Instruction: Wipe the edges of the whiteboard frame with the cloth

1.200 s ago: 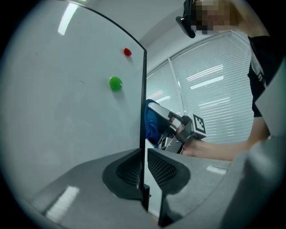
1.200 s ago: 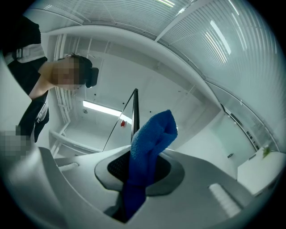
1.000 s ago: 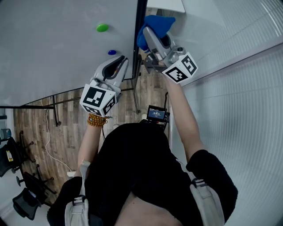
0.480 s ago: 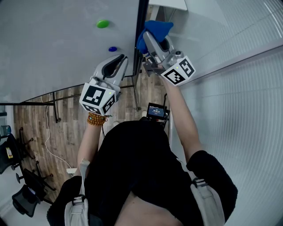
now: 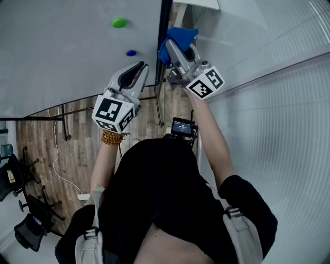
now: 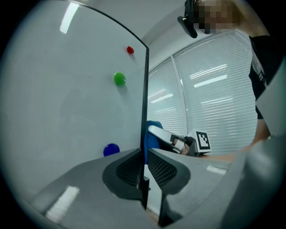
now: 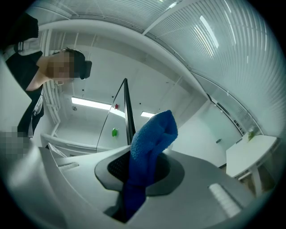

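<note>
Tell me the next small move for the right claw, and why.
Probably slide the right claw along the whiteboard frame, away from the left claw. It is shut on the blue cloth, which seems to lie against the frame's dark edge, while the left claw clamps that same edge, holding it steady.

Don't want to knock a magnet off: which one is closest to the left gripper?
The blue magnet, right beside the left gripper, which is closed on the whiteboard frame. The green magnet and red magnet sit farther along the board.
</note>
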`<state>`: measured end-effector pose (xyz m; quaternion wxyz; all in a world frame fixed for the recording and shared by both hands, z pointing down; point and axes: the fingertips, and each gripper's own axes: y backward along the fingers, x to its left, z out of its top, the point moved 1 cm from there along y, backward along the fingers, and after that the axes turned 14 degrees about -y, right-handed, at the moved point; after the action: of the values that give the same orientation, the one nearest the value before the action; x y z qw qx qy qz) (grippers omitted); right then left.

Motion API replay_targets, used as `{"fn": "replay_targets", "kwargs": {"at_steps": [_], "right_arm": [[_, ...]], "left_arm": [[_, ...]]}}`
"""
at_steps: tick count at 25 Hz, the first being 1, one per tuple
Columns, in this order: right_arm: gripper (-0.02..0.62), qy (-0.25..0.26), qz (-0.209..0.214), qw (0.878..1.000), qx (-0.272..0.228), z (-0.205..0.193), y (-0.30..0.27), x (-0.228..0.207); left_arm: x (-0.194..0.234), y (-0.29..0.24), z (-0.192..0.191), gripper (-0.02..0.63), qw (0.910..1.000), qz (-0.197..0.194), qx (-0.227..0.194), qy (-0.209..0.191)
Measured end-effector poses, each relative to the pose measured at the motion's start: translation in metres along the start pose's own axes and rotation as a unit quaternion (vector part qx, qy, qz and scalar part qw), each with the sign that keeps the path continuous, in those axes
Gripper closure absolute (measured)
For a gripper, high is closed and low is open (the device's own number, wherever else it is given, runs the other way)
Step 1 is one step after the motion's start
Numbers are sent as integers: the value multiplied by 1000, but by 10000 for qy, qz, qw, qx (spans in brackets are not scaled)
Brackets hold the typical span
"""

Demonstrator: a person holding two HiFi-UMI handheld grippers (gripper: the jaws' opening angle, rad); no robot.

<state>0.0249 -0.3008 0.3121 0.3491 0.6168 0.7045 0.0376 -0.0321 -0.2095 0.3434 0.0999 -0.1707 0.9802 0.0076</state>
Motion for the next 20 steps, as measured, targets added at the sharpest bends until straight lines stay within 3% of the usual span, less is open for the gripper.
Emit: {"fn": "replay_targets", "kwargs": {"at_steps": [20], "right_arm": [[514,140,-680,9956,635,-59,30,-35]], "left_arm": [[-3,2,-15,462,9999,-28,67,124]]}}
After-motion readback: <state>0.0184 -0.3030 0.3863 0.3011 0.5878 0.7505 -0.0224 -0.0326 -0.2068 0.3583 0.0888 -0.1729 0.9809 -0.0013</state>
